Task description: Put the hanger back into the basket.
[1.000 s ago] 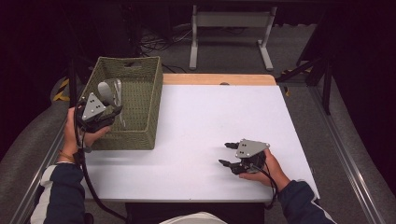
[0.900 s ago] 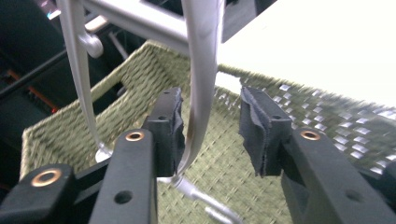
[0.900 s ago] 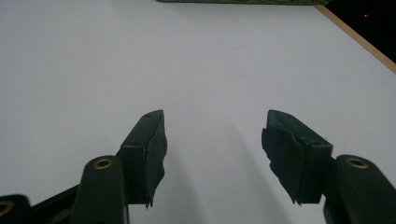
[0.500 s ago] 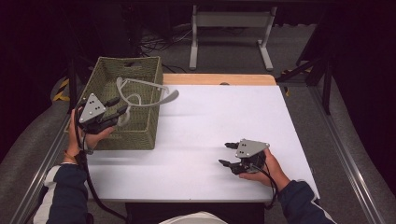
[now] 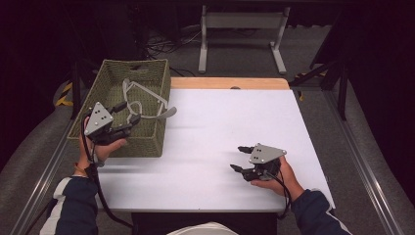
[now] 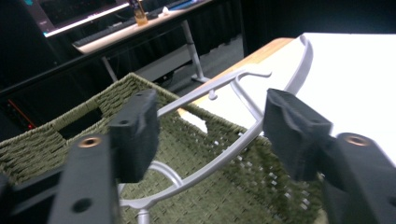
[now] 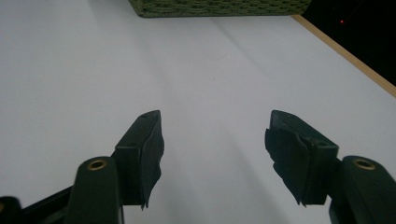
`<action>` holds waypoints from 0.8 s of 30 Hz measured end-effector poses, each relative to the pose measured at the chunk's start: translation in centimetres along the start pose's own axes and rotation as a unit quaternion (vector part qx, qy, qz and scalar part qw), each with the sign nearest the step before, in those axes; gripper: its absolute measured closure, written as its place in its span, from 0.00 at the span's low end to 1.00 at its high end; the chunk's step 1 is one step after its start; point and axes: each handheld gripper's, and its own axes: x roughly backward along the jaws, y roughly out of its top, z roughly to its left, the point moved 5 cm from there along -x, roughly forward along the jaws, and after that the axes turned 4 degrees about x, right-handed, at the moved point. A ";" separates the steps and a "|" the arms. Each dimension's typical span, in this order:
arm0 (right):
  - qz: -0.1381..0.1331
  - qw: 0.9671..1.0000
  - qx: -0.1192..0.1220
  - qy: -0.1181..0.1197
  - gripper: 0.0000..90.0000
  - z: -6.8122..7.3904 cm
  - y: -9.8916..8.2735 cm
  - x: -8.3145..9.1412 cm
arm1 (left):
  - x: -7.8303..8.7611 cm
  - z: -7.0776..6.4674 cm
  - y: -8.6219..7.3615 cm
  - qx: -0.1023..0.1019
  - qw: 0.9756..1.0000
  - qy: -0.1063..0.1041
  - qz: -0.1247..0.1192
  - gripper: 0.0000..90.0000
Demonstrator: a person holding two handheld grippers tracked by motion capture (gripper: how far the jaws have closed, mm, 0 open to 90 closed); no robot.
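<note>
A grey plastic hanger (image 5: 142, 104) lies in the green woven basket (image 5: 142, 142) at the table's left, one end poking out over the basket's right rim. My left gripper (image 5: 128, 112) hovers open at the basket's near left corner, jaws pointing at the hanger and apart from it. In the left gripper view the hanger (image 6: 243, 140) lies across the basket (image 6: 56, 135) beyond my wide-open left gripper (image 6: 210, 126). My right gripper (image 5: 238, 158) rests open on the white table (image 5: 220, 122) near the front right. In the right gripper view, my right gripper (image 7: 215, 140) holds nothing.
A wooden strip (image 5: 230, 83) edges the table's far side. On the floor behind stands a metal frame (image 5: 242, 19). A desk with a monitor (image 6: 93, 28) is beyond the basket. The basket wall (image 7: 215, 7) lies far ahead of the right gripper.
My left gripper carried the hanger, swung it rightward over the basket and let go. It now stands open, lower and nearer the front corner. The right gripper has not moved.
</note>
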 end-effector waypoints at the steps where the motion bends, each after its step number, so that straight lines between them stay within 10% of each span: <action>1: -0.002 1.000 -0.001 -0.004 0.40 0.0 0.0 0.0 | 0.0 -0.3 0.1 0.001 1.000 -0.001 -0.003 0.36; 10: -0.019 0.999 -0.008 -0.031 0.32 0.3 0.6 0.3 | 0.3 -2.5 1.2 0.010 0.999 -0.021 -0.034 0.13; 24: -0.034 0.995 -0.040 -0.084 0.23 0.7 0.7 1.1 | 1.2 -6.7 1.5 -0.011 0.997 -0.051 -0.053 0.07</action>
